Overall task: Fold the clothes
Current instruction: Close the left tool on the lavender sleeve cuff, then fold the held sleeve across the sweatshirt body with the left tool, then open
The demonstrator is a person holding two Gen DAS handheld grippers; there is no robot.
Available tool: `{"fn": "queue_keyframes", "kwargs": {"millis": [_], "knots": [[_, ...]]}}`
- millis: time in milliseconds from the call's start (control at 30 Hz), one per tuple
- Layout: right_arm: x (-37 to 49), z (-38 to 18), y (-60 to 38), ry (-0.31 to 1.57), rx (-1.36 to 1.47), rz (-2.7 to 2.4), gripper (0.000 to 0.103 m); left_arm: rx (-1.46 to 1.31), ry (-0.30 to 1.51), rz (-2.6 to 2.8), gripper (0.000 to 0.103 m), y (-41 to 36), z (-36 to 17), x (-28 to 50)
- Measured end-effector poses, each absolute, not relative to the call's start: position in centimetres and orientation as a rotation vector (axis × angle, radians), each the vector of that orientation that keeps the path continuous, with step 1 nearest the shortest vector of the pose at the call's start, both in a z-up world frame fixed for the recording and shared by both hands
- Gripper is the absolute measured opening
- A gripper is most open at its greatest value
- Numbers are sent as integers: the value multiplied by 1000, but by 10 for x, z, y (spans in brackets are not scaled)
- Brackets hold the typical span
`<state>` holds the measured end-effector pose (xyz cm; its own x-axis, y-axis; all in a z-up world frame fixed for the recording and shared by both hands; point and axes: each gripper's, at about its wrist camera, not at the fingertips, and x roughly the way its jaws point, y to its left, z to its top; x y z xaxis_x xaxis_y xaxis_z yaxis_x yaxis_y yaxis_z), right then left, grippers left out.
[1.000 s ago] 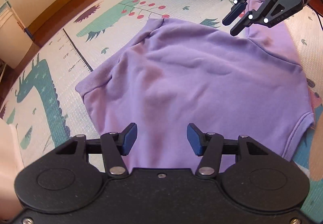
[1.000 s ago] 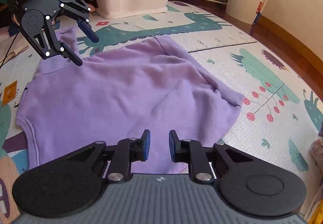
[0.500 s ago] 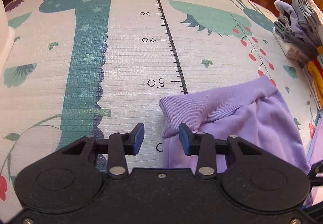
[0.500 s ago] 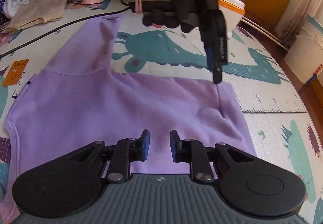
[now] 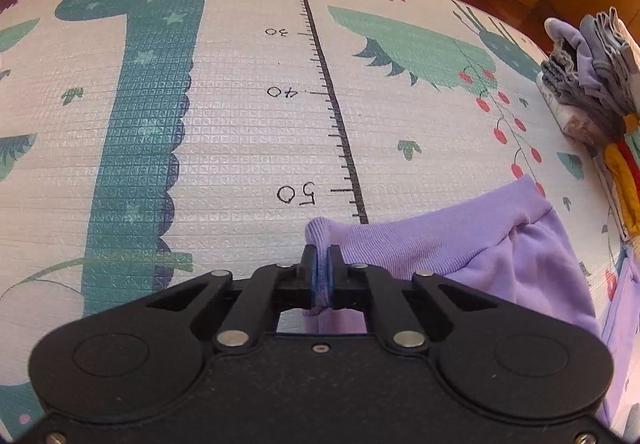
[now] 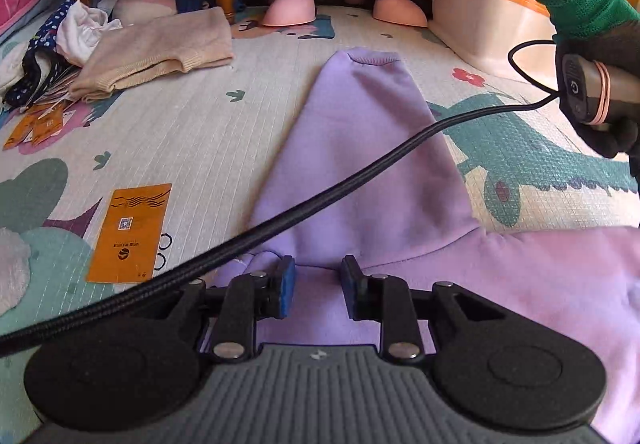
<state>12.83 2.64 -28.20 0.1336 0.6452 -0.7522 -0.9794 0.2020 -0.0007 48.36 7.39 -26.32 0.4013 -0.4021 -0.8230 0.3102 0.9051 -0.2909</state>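
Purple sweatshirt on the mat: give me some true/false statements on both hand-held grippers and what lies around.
1. The left hand-held gripper is shut on the sweatshirt cuff. True.
2. The right hand-held gripper is clamped on the purple sweatshirt. False: its jaws stand open over it.
3. A black cable crosses the sleeve. True.
4. The orange card lies on the sweatshirt. False: it lies on the mat beside it.
5. A beige garment lies on the mat. True.

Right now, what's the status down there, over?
Left gripper shut on purple sweatshirt cuff. Right gripper open, over the sweatshirt body. Black cable draped across the sleeve.
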Motion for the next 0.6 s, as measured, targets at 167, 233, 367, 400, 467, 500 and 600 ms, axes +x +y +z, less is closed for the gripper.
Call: {"fn": "queue_keyframes", "kwargs": {"millis": [167,233,367,400,467,500,600], "knots": [[118,-286,27,682,-608,1257,29,-120,1086,-362,3,76,-287,489],[116,-286,27,672,-614,1254,28,-160,1092,-357,4,83,-288,489],[113,-286,25,662,-607,1235,28,-116,1093,-358,4,78,-283,488],[114,-286,25,664,-607,1235,28,-94,1089,-365,5,75,-282,486],[116,-285,26,675,-606,1239,28,-49,1069,-387,5,71,-273,481],[117,-284,27,681,-609,1243,28,-27,1047,-394,8,71,-266,478],[115,-284,28,683,-614,1231,28,10,988,-443,8,71,-243,468]]}}
